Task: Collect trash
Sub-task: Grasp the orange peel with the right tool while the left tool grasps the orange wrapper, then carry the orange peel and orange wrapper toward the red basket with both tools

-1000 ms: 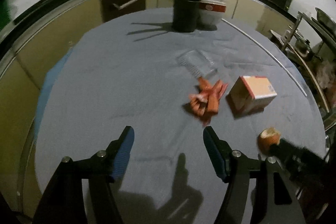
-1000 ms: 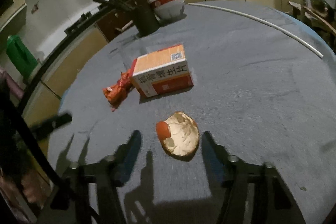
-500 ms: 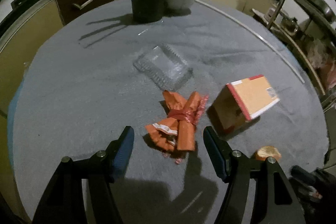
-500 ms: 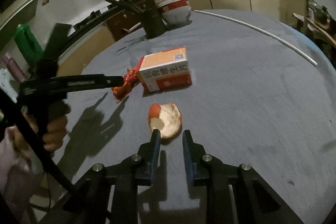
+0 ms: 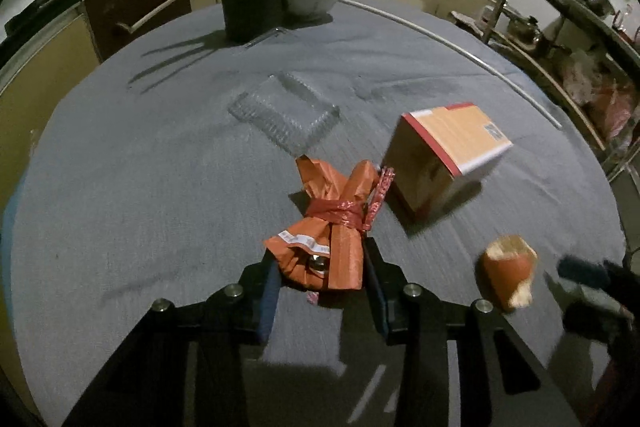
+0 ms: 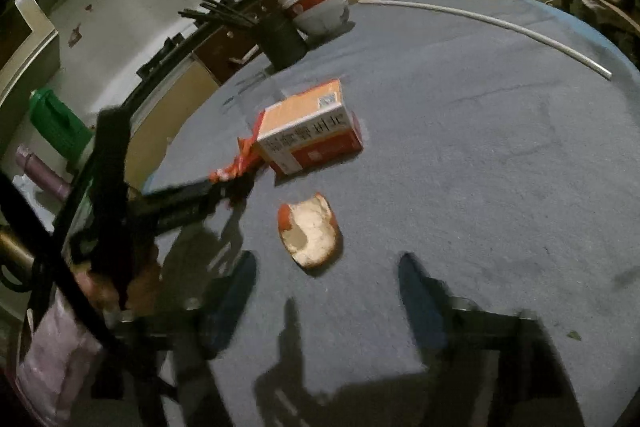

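Four pieces of trash lie on our grey-clothed counter (image 5: 120, 187): the orange carton (image 5: 444, 155), the clear plastic tray (image 5: 284, 111) beyond it, the orange wrapper bundle (image 5: 332, 223) and the small orange peel (image 6: 310, 231).

Our left gripper (image 5: 320, 279) has its fingers (image 5: 267, 297) drawn in on the near end of the wrapper bundle, which lies just beside the carton; they look to be pinching it. To do this well, we should make sure both pads bite the bunched plastic, not one loose flap, then lift straight up so the carton is not dragged along.

Our right gripper (image 6: 326, 301) is spread wide, holding nothing, with the peel on the cloth just ahead between its fingers (image 6: 420, 301). We judge it should settle lower before squeezing across the peel's curved back.
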### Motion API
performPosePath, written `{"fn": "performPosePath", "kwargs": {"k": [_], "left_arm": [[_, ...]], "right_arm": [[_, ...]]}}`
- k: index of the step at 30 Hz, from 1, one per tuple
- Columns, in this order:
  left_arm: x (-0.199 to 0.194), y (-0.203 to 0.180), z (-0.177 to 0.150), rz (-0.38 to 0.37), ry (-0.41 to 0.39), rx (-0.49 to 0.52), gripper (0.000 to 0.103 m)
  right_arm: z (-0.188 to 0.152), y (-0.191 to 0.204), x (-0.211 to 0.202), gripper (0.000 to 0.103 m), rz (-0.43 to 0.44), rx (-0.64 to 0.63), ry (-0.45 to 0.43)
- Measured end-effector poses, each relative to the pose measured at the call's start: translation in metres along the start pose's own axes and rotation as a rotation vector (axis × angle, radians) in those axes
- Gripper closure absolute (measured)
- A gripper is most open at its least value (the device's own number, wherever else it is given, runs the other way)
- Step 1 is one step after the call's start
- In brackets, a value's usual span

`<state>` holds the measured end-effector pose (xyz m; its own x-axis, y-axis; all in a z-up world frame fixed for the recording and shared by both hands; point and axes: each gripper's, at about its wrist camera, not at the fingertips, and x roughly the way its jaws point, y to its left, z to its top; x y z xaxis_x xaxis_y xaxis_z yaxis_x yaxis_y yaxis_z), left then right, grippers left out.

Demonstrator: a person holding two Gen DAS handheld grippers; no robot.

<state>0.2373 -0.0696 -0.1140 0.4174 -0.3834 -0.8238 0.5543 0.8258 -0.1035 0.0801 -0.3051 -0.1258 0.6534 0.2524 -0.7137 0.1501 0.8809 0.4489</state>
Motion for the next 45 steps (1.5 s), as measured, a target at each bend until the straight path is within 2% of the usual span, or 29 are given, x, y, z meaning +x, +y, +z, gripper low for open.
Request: {"fn": "performPosePath", "kwargs": {"k": [3, 5, 7, 9, 11, 12, 13, 15, 18, 25, 33, 45], "left_arm": [[-0.018, 0.001, -0.016, 0.018, -0.013, 0.000, 0.063], [-0.030, 0.003, -0.025, 0.070, -0.026, -0.006, 0.063], [-0.045, 0.006, -0.037, 0.105, -0.043, -0.035, 0.063], [-0.057, 0.010, -0.047, 0.109, -0.061, -0.077, 0.063], [-0.068, 0.011, -0.058, 0.123, -0.072, -0.118, 0.063], [-0.072, 0.011, -0.062, 0.127, -0.075, -0.129, 0.063], [-0.075, 0.010, -0.067, 0.132, -0.077, -0.142, 0.063], [-0.080, 0.007, -0.074, 0.138, -0.078, -0.151, 0.063], [-0.086, 0.001, -0.082, 0.129, -0.079, -0.167, 0.063], [-0.105, -0.024, -0.096, 0.118, -0.095, -0.164, 0.063], [-0.122, -0.066, -0.102, 0.104, -0.111, -0.101, 0.063], [-0.155, -0.135, -0.115, 0.178, -0.170, 0.040, 0.063]], "right_arm": [[0.003, 0.007, 0.004, 0.025, -0.016, -0.019, -0.028], [0.005, 0.014, 0.008, 0.025, -0.023, -0.052, -0.036], [0.007, 0.022, 0.013, 0.026, -0.044, -0.083, -0.037], [0.008, 0.030, 0.021, 0.028, -0.081, -0.113, -0.025], [0.008, 0.035, 0.032, 0.040, -0.120, -0.133, -0.009], [0.009, 0.036, 0.037, 0.052, -0.134, -0.137, 0.006], [0.009, 0.037, 0.043, 0.058, -0.155, -0.140, 0.022], [0.009, 0.040, 0.046, 0.063, -0.188, -0.161, 0.010], [0.005, 0.042, 0.042, 0.070, -0.180, -0.166, -0.005], [-0.017, 0.035, -0.008, 0.071, -0.149, -0.163, -0.081], [-0.043, 0.022, -0.074, 0.071, -0.117, -0.128, -0.157], [-0.081, 0.010, -0.151, 0.071, -0.111, -0.117, -0.253]]}}
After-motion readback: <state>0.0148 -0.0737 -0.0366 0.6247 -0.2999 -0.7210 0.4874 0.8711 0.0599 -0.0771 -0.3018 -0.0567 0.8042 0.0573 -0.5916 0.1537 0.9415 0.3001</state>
